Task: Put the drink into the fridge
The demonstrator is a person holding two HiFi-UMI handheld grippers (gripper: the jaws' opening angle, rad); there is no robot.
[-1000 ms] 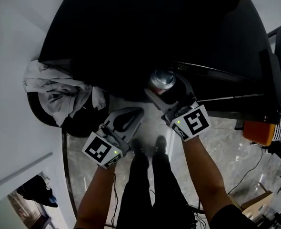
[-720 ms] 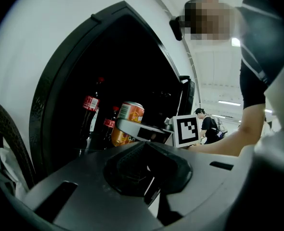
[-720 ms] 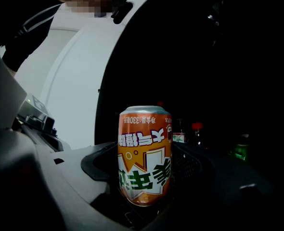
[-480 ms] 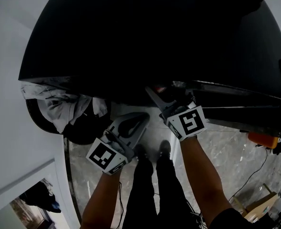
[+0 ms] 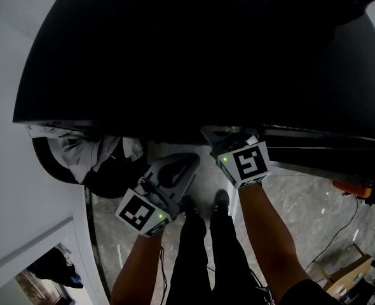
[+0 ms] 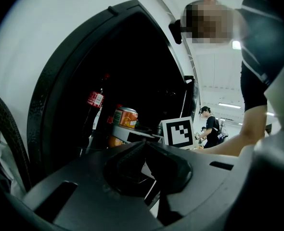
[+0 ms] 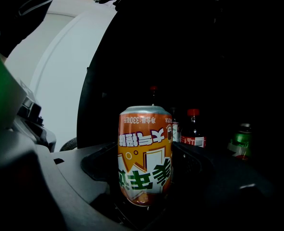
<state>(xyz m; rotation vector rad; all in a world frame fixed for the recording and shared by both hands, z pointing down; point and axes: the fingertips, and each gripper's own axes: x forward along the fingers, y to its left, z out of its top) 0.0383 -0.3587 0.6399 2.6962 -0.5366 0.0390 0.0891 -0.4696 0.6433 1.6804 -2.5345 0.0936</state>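
An orange drink can (image 7: 144, 143) with green and white print stands upright between the jaws of my right gripper (image 7: 146, 177), which is shut on it. The can faces the dark fridge interior (image 7: 219, 57), where a red-capped cola bottle (image 7: 194, 129) and a green container (image 7: 241, 139) stand. In the head view the right gripper's marker cube (image 5: 244, 162) sits at the black fridge top's (image 5: 187, 49) front edge, and its jaws and the can are hidden under it. My left gripper (image 5: 189, 161) hangs lower left, shut and empty. The left gripper view also shows the can (image 6: 126, 117).
A dark basket (image 5: 54, 164) holding white cloth (image 5: 79, 146) sits on the floor to the left, beside a white wall (image 5: 9, 189). The open fridge door (image 5: 327, 151) stretches to the right. My legs and shoes (image 5: 200, 215) stand on the marble floor. A person (image 6: 212, 126) stands far off.
The right gripper has carried the can forward under the fridge's top edge, so the can is no longer visible from the head view. The left gripper has barely shifted.
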